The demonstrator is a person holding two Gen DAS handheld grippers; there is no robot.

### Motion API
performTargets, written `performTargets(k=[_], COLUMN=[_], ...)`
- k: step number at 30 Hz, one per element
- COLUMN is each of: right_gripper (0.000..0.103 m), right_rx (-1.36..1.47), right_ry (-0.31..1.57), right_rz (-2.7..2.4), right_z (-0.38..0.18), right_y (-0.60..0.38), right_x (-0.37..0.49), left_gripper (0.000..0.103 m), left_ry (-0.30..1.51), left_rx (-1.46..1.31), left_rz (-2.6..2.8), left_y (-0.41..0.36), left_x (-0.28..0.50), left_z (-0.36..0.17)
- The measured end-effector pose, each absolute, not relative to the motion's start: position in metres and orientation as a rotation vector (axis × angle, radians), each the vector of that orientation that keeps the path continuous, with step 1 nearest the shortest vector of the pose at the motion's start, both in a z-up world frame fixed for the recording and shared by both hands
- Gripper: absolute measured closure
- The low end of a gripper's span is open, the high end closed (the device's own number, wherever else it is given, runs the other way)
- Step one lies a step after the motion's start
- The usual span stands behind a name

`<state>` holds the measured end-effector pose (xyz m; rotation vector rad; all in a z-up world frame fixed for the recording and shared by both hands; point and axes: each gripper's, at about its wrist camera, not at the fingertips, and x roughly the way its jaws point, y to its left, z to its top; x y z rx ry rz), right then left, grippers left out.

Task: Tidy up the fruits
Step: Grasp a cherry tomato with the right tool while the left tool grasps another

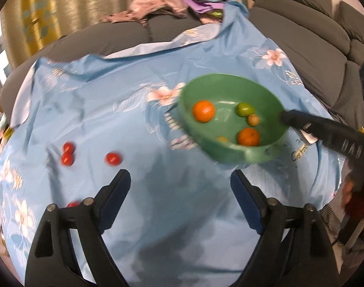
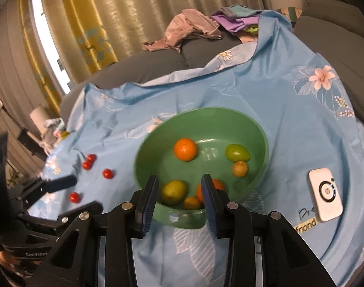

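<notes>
Holding six fruits, bowl (image 2: 258, 129); four tomatoes (image 2: 107, 173) outside; both jaws apart, empty.

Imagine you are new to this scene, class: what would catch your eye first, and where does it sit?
The green bowl stands out first, sitting mid-cloth on the blue flowered cloth and holding oranges and greenish fruit. Next come the small red tomatoes, scattered loose on the cloth left of the bowl. The white device lies to the bowl's right.
</notes>
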<state>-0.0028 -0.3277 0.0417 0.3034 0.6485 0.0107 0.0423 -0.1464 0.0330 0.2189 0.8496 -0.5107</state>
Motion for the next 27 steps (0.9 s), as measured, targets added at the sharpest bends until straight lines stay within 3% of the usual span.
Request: performTargets(k=[16,27], right_gripper=[0.066,0.066], right_rx=[0.187,0.091], right_ry=[0.681,0.778], right_rz=[0.141,0.278], right_z=[0.035,0.012], right_y=[-0.275,-0.217], right_x=[-0.001,0.018], left_gripper=[0.017,0.018], left_ry=[0.930,0.950], left_rx=[0.007,-0.051], left_rz=[-0.317,-0.343], left_y=[0.012,0.023], left_x=[0.000,-0.005], left_z=[-0.005,-0.017])
